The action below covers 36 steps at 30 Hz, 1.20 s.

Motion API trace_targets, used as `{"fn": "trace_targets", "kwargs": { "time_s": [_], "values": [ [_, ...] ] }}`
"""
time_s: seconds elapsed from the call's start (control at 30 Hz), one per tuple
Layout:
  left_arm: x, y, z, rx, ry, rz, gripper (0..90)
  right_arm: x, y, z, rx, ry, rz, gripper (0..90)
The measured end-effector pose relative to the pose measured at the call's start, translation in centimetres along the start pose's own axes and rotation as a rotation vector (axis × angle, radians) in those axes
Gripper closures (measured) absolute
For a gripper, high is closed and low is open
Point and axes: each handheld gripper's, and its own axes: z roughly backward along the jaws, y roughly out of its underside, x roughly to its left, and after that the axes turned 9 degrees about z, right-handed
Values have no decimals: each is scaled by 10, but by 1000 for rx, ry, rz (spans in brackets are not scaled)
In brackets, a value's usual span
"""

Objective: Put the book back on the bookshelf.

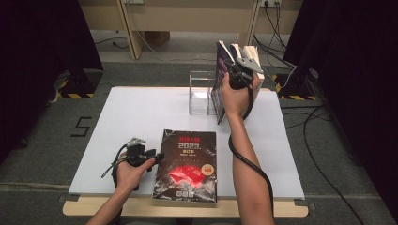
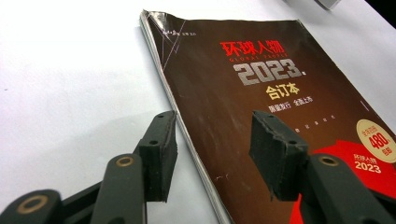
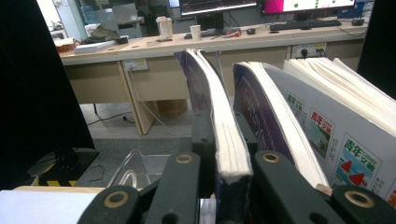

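Reaching up from the near edge in the high view, the right hand (image 1: 237, 96) holds the right gripper (image 1: 236, 70) upright at the table's (image 1: 141, 112) far right, jaws clamped on a dark-covered magazine (image 1: 218, 86) standing beside a clear holder (image 1: 201, 93), while the left gripper (image 1: 141, 152) lies low by the near-left edge of the brown book (image 1: 187, 166). In the left gripper view its jaws stand spread, one pad on the white tabletop (image 2: 70, 70), the other over the brown book's cover (image 2: 261, 84), its near end cut off. In the right gripper view the pads pinch the magazine's (image 3: 224, 135) page block, more magazines (image 3: 327, 126) leaning alongside, a desk (image 3: 154, 51) beyond; the holder is half hidden.
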Motion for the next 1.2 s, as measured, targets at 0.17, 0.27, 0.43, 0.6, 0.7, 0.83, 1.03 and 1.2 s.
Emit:
{"fn": "trace_targets", "kwargs": {
  "time_s": [0.17,0.27,0.43,0.6,0.7,0.83,1.03,1.2],
  "values": [
    [0,0,0,-4,3,2,506,1,-1,-2,-1,0,-3,842],
    [0,0,0,-2,0,1,506,1,-2,-3,3,3,0,842],
    [0,0,0,-1,1,1,506,1,-3,-4,2,6,4,842],
    [0,0,0,0,1,-1,506,1,-4,-6,4,8,-1,842],
    [0,0,0,0,3,-1,506,1,-4,-7,8,9,3,842],
    [0,0,0,0,4,0,506,3,-5,-8,6,11,7,842],
    [0,0,0,-1,4,0,507,5,-5,-9,2,11,11,842],
    [0,0,-1,0,5,-1,507,7,-4,-10,-1,17,18,841]
  ]
}}
